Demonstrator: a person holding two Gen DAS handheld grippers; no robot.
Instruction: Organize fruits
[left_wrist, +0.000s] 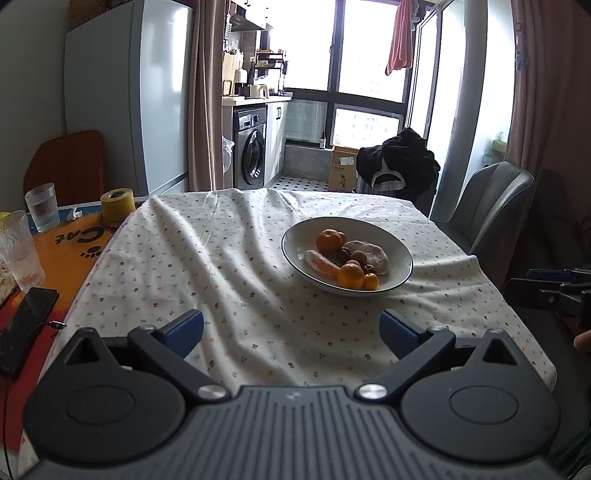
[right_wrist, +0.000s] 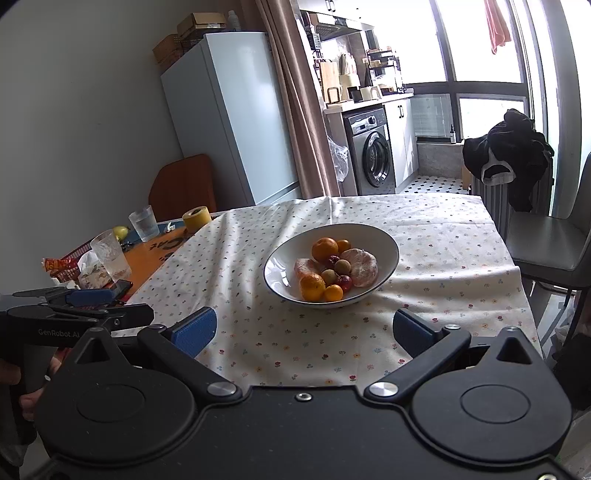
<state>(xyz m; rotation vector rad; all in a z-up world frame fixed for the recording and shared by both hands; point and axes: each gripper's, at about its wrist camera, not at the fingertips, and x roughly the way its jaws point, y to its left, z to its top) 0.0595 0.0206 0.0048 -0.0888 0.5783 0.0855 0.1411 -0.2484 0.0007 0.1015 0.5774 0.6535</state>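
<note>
Hovering spread and empty over the floral tablecloth (left_wrist: 229, 266): left gripper (left_wrist: 291, 328), right gripper (right_wrist: 304, 328). One white bowl (right_wrist: 384, 240) ahead of both holds two oranges (right_wrist: 324, 248), two kumquats, two peeled citrus pieces (right_wrist: 360, 267), several small round fruits. Two glasses (left_wrist: 41, 206) far left.

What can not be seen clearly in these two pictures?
- Fruit at the bottom of the bowl: both views, covered by the fruit on top.
- Small red fruits: too small to name.
- Phone: left view, cut off by the edge.
</note>
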